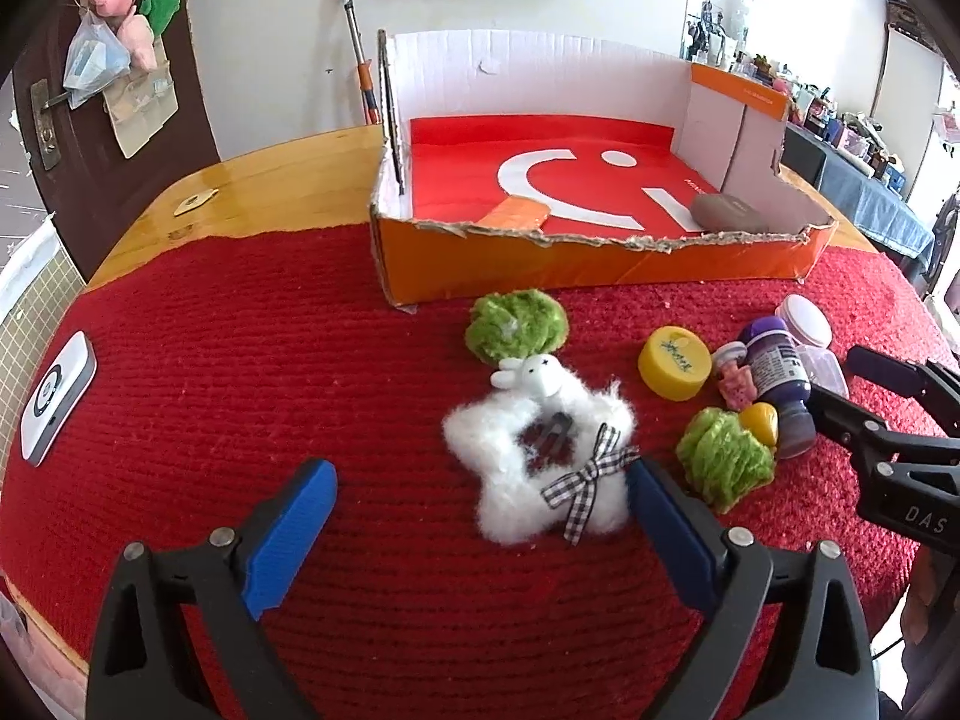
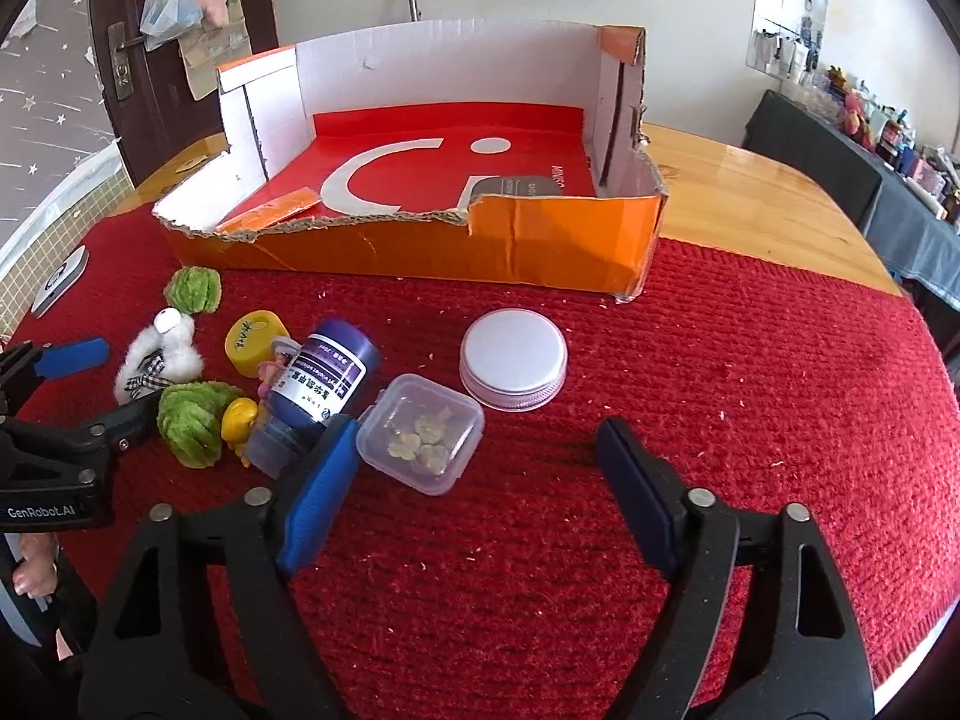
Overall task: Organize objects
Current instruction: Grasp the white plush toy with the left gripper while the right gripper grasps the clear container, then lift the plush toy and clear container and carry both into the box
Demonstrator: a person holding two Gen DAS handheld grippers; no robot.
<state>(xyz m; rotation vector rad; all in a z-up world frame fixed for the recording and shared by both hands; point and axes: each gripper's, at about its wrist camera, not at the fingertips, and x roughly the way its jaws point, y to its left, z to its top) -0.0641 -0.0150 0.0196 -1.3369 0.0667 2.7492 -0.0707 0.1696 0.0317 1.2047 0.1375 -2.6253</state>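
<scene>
Green pompom [image 1: 723,459] crowds star plush [image 1: 540,468]; perhaps touching.

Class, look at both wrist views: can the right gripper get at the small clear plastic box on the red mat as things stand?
Probably yes. The right gripper is open, and the small clear plastic box lies just ahead beside its left finger, nothing on top; the purple bottle crowds one side.

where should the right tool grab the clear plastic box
Across two opposite side walls of the clear box, coming down from above and the near side. It lies flat on the red mat, lid up, low and squarish, so the walls give flat faces. The right tool is open, its left finger already beside the box; the bottle crowds the left.
</scene>
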